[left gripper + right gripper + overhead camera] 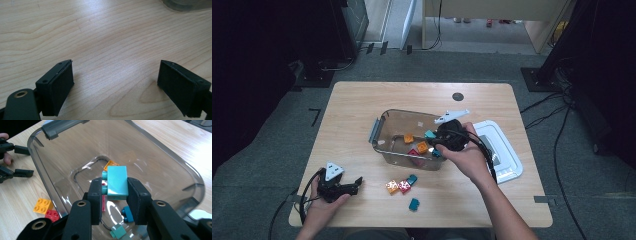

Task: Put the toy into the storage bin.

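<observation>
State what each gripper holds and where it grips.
The right gripper clamps a teal brick by its two long sides, above the clear bin. The left gripper is open, holding nothing.

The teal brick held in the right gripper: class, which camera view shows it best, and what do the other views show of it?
The right gripper view: the teal brick sits large between the right gripper jaws, above the clear bin. The high view gives a small teal patch beside the hand. The left gripper view looks at bare table.

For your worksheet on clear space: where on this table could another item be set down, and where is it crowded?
Free: the table behind the clear bin, and the left strip between the bin and the left gripper. Crowded: the front edge with loose bricks, and the right side under the white lid.
</observation>
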